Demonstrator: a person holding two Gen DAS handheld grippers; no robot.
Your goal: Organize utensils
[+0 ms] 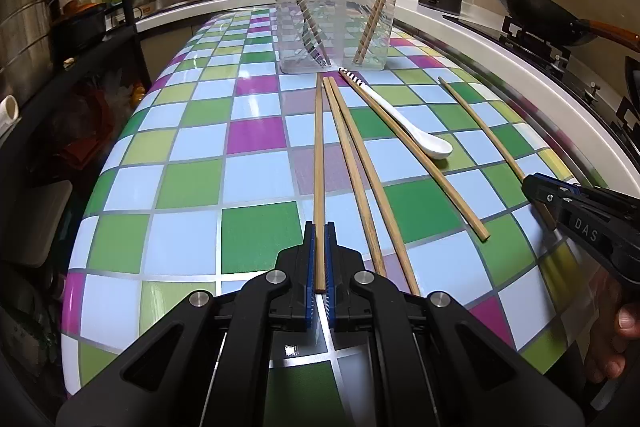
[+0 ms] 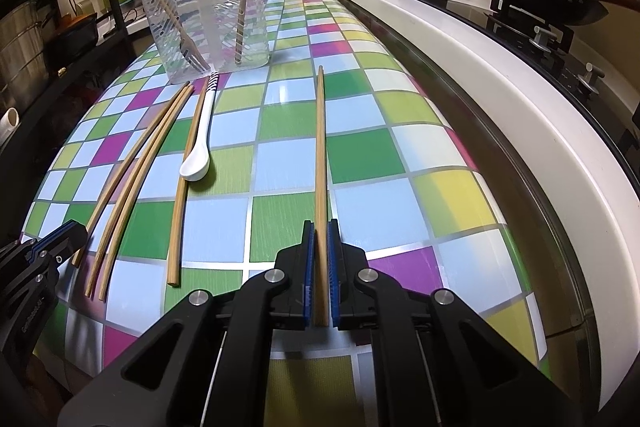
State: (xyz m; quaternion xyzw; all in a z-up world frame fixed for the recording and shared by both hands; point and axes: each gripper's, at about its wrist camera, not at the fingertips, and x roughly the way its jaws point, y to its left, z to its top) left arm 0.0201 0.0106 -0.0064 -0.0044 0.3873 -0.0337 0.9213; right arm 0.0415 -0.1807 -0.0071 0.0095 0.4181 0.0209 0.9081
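Judging by what sits in the clear plastic holder (image 1: pixel 336 11), the sorting is partly done: a few chopsticks, a fork and a pale handle already stand upright in its compartments at the far end of the checkered table (image 1: pixel 192 155). Both tools are pinching one chopstick each near its close end: the left gripper (image 1: pixel 319 255) is clamped on the leftmost chopstick (image 1: pixel 319 155), and the right gripper (image 2: pixel 320 259) on the lone chopstick (image 2: pixel 321 147) lying well apart to the right. Both sticks appear to lie flat on the table, so neither looks lifted yet. Left on the table between them are a pair of chopsticks (image 1: pixel 352 163), another chopstick (image 1: pixel 420 163) and a white spoon (image 1: pixel 404 125) beside it.
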